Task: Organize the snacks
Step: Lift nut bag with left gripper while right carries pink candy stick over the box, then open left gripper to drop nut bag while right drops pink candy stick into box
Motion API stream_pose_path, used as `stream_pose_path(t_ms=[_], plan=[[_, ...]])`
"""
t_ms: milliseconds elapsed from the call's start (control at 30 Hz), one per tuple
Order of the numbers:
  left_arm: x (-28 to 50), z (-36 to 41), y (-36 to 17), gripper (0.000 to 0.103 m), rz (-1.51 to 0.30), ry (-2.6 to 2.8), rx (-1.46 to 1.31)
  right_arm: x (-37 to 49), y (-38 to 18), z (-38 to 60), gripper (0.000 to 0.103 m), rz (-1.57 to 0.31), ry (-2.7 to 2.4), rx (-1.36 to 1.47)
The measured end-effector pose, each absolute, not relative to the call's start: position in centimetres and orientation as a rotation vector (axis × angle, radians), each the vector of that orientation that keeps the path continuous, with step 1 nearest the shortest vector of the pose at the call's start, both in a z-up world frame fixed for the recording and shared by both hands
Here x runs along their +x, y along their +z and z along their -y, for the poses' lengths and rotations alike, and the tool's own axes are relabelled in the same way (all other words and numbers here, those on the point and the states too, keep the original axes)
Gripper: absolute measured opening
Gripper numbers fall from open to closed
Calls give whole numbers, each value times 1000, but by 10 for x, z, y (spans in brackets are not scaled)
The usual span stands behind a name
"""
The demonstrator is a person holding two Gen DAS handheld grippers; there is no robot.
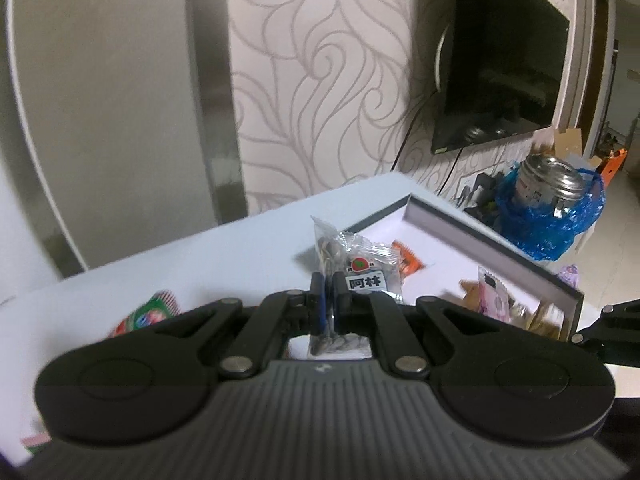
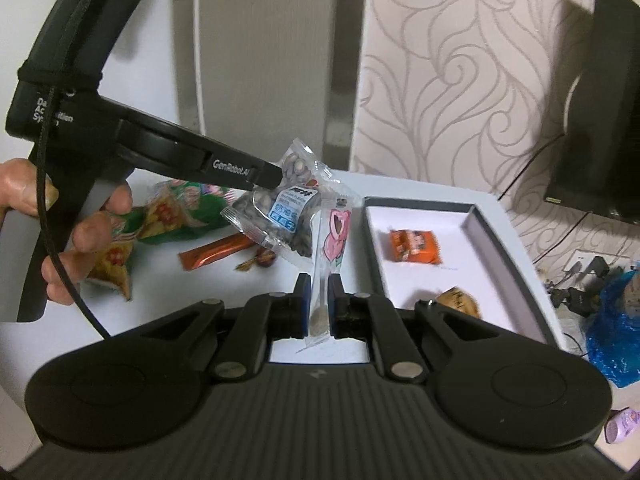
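Note:
My left gripper point(image 1: 325, 286) is shut on a clear packet of striped seeds point(image 1: 354, 258) with a black and white label, held up above the table. In the right wrist view that same left gripper point(image 2: 267, 178) comes in from the upper left in a person's hand point(image 2: 86, 236), with the seed packet point(image 2: 286, 210) hanging from its tip. My right gripper point(image 2: 319, 286) is shut on a thin clear packet with a pink picture point(image 2: 335, 236), upright between the pads. An open grey-rimmed box point(image 2: 420, 201) with a white floor holds an orange snack point(image 2: 414, 246) and a brown one point(image 2: 460, 300).
Loose on the white table lie green packets point(image 2: 184, 210), an orange bar point(image 2: 216, 252), a wrapped sweet point(image 2: 262, 260) and a yellow-red packet point(image 2: 114, 266). Beyond the table's far right edge stand a metal pot in a blue bag point(image 1: 556, 208) and a wall television point(image 1: 504, 60).

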State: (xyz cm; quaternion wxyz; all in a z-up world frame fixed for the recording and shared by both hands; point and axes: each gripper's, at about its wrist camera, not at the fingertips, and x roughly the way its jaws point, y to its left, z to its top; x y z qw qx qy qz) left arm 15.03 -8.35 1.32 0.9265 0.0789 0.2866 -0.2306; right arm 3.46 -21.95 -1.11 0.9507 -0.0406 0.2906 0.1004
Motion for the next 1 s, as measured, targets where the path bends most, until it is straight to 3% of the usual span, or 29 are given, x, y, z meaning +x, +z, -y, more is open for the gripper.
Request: stream_pose_path(t_ms=[500, 1000], plan=[[178, 180, -2, 7, -611, -577, 170, 62, -24, 308, 11, -624, 36, -27], [204, 206, -30, 10, -688, -549, 187, 97, -54, 340, 11, -702, -4, -7]])
